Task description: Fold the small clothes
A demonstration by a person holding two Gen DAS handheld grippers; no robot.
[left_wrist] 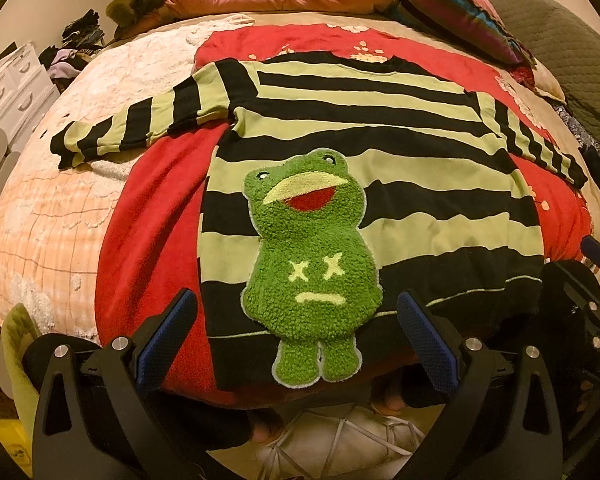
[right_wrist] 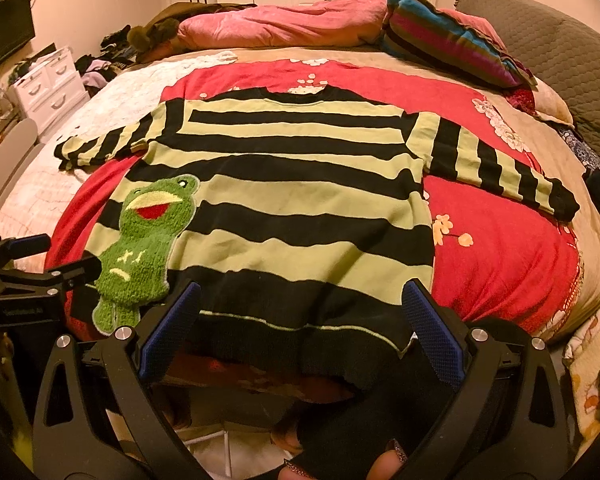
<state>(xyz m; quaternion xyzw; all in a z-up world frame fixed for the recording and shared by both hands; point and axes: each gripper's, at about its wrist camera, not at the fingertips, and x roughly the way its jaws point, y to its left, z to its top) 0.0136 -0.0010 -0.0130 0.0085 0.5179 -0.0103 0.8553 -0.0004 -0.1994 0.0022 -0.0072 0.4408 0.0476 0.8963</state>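
A small black and light-green striped sweater [left_wrist: 364, 128] [right_wrist: 300, 184] lies flat and face up on the bed, both sleeves spread out. A fuzzy green frog patch [left_wrist: 308, 264] [right_wrist: 144, 240] sits near its hem. My left gripper [left_wrist: 298, 312] hovers open over the hem around the frog, holding nothing. My right gripper [right_wrist: 300, 308] stands open above the hem's right half, empty too. In the right wrist view the left gripper [right_wrist: 40, 256] shows at the left edge; in the left wrist view the right gripper [left_wrist: 596, 264] shows at the right edge.
A red blanket [right_wrist: 500, 256] with flowers lies under the sweater on a peach quilt [left_wrist: 52, 216]. Pink bedding [right_wrist: 284, 24], a striped pillow [right_wrist: 444, 40] and a grey headboard [right_wrist: 560, 52] fill the far side. White drawers [right_wrist: 48, 84] stand at the left. Fingers in dark gloves show below.
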